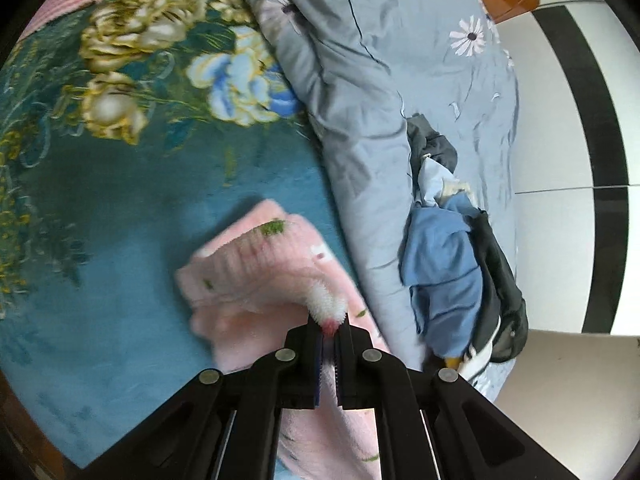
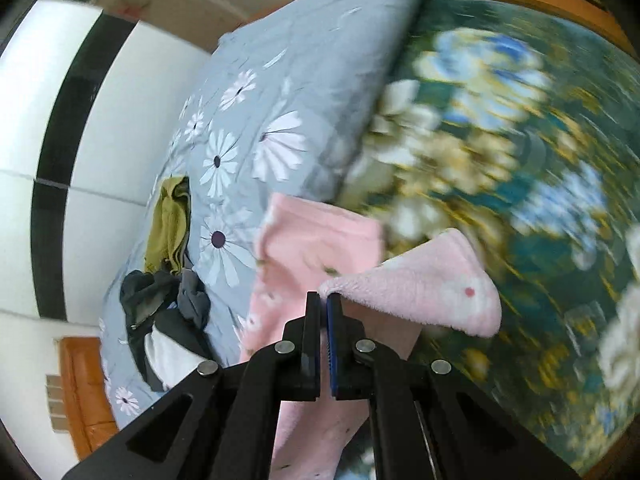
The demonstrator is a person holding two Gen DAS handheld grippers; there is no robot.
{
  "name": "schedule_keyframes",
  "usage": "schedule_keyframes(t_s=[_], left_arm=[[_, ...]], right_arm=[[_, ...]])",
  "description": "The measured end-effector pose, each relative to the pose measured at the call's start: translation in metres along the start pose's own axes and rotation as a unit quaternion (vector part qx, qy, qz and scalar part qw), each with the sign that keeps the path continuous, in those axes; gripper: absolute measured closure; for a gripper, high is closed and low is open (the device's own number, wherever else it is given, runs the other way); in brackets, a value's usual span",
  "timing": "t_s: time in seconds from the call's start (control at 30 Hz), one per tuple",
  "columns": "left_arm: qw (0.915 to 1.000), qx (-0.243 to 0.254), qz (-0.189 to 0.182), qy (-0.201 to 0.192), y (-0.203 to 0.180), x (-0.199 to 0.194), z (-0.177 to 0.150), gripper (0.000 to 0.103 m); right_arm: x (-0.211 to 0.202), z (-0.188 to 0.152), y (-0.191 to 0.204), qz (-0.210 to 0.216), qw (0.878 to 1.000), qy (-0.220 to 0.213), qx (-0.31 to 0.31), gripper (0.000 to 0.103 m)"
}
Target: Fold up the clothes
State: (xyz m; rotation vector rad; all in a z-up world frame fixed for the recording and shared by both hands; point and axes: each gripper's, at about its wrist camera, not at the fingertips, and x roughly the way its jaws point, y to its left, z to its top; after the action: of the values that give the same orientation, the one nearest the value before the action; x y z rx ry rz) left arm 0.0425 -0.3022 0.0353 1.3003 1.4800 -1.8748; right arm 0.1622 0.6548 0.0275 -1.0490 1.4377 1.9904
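Note:
A fluffy pink garment [image 1: 256, 264] with small white and green prints lies on the teal flowered bedspread [image 1: 120, 208]. My left gripper [image 1: 329, 326] is shut on a bunched white and pink edge of it. In the right wrist view the same pink garment [image 2: 320, 236] spreads ahead, and one corner of it [image 2: 432, 284] is lifted and folded over. My right gripper [image 2: 324, 300] is shut on that lifted corner's edge. Both views are blurred by motion.
A grey-blue daisy-print quilt [image 1: 360, 80] is heaped along the bed's side. A pile of blue, grey and black clothes [image 1: 452, 256] lies on it, with an olive garment [image 2: 170, 220] beside them. White floor with a black stripe [image 1: 592, 120] lies beyond.

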Motion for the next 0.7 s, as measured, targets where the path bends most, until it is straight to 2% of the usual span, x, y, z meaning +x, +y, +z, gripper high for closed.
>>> schedule_keyframes(t_s=[0.13, 0.3, 0.47, 0.53, 0.57, 0.6, 0.63, 0.67, 0.7], left_arm=[[0.9991, 0.002, 0.042, 0.002, -0.023, 0.05, 0.016, 0.096], [0.9964, 0.0, 0.084, -0.001, -0.037, 0.103, 0.031, 0.096], [0.9953, 0.003, 0.097, -0.004, -0.036, 0.134, 0.043, 0.095], [0.9958, 0.005, 0.092, 0.001, -0.036, 0.139, 0.043, 0.09], [0.9964, 0.008, 0.084, 0.007, -0.037, 0.142, 0.043, 0.081], [0.9971, 0.014, 0.074, 0.013, -0.039, 0.143, 0.042, 0.067], [0.9975, 0.024, 0.063, 0.021, -0.042, 0.144, 0.042, 0.059], [0.9971, 0.042, 0.059, 0.025, -0.048, 0.143, 0.042, 0.049], [0.9961, 0.062, 0.057, 0.027, -0.054, 0.141, 0.042, 0.046]], right_arm=[[0.079, 0.033, 0.049, -0.029, 0.998, 0.035, -0.042, 0.1], [0.155, 0.041, 0.084, -0.059, 0.993, 0.069, -0.08, 0.1], [0.19, 0.041, 0.093, -0.082, 0.986, 0.086, -0.113, 0.1], [0.196, 0.04, 0.094, -0.083, 0.984, 0.092, -0.125, 0.099], [0.199, 0.04, 0.095, -0.083, 0.983, 0.095, -0.133, 0.097], [0.199, 0.04, 0.096, -0.083, 0.981, 0.098, -0.143, 0.097], [0.198, 0.04, 0.098, -0.082, 0.98, 0.098, -0.155, 0.097], [0.196, 0.039, 0.1, -0.082, 0.977, 0.099, -0.168, 0.091], [0.194, 0.039, 0.102, -0.08, 0.975, 0.101, -0.18, 0.085]])
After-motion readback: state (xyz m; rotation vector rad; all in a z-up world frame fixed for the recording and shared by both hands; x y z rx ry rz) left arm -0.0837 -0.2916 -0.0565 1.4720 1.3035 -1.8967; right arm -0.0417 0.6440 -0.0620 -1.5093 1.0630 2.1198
